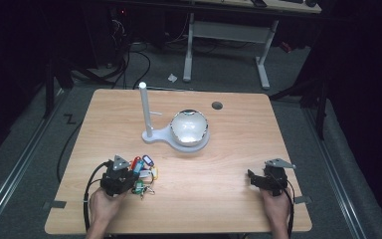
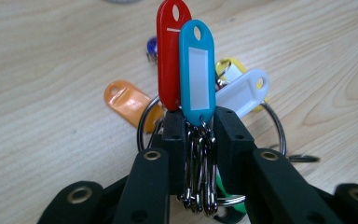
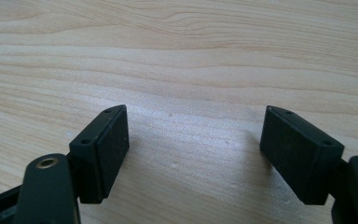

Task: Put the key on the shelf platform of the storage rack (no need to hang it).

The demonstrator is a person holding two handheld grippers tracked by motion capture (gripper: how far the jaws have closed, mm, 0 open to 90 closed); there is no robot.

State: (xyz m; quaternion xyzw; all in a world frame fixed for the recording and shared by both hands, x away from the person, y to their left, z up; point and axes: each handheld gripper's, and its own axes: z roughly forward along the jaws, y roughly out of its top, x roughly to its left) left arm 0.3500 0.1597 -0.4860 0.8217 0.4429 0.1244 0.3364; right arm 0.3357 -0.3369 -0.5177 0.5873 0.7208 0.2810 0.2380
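**Wooden table with key-tag bunch in left grip**

Wood-grain table [image 1: 229,199]: pale rectangular top with a small dark round hole [image 1: 217,105] near its far edge.

White stand [image 1: 175,137]: flat base near the table's middle, carrying an upright post [image 1: 144,107] at its left end and a shiny domed bowl [image 1: 189,127] at its right.

Right gripper [image 3: 193,149]: rested near the table's front right corner, held in the person's right hand [image 1: 277,205]; jaws stood wide apart with bare wood between them and nothing held.

Left gripper [image 2: 199,135]: sat near the front left, held in the left hand [image 1: 103,205]; jaws were closed on the wire rings of the key-tag bunch.

Key-tag bunch [image 1: 144,174]: lay at the front left, just beside and under the left gripper. Red tag [image 2: 170,51] and teal tag [image 2: 197,70] stood upright beyond the jaw tips; white tag [image 2: 243,92], yellow tag [image 2: 227,66] and orange tag [image 2: 127,100] fanned out behind on the wood. Small metal rings [image 2: 198,172] hung clamped between the pads.
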